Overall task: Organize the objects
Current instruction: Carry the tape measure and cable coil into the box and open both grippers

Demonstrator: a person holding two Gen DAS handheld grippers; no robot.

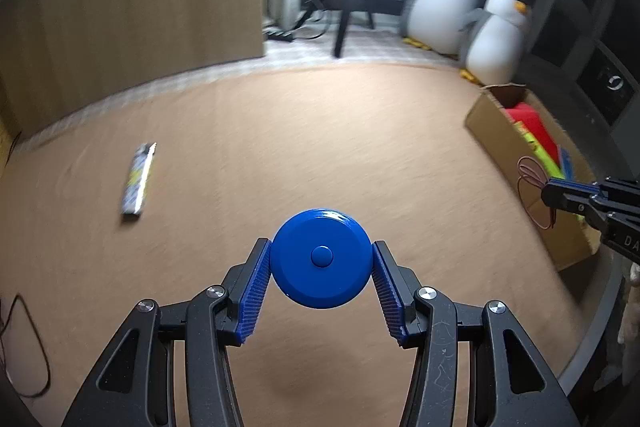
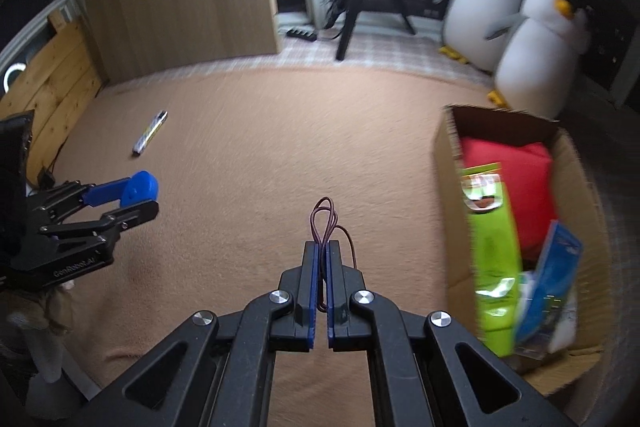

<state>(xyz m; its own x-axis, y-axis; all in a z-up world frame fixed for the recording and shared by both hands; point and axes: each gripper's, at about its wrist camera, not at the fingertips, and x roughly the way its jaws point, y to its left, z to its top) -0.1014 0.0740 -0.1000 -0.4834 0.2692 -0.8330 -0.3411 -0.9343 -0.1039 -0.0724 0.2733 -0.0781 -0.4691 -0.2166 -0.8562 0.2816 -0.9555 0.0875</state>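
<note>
Blue round case (image 1: 320, 258) sits clamped in the left tongs (image 1: 320, 277), above the tan carpet (image 1: 280, 147); right tongs (image 2: 322, 267) pinch a thin wire loop (image 2: 325, 217). Cardboard box (image 2: 448, 167) is on the right, so I'd carry both over its rim before letting go, and keep the loop from snagging.

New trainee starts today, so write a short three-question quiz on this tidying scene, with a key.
1. True or false: the left gripper is empty.
2. What does the right gripper pinch? A) a pen B) a thin looped cord C) a red cushion
3. Fill in: besides what the grippers hold, the one loose item left lying on the carpet is a small ____.

Key
1. False: its pads press on a blue round disc.
2. B: the jaws are shut on the thin looped cord, beside the cardboard box, which already holds packets.
3. Packet, lying flat, away from the box.
</note>
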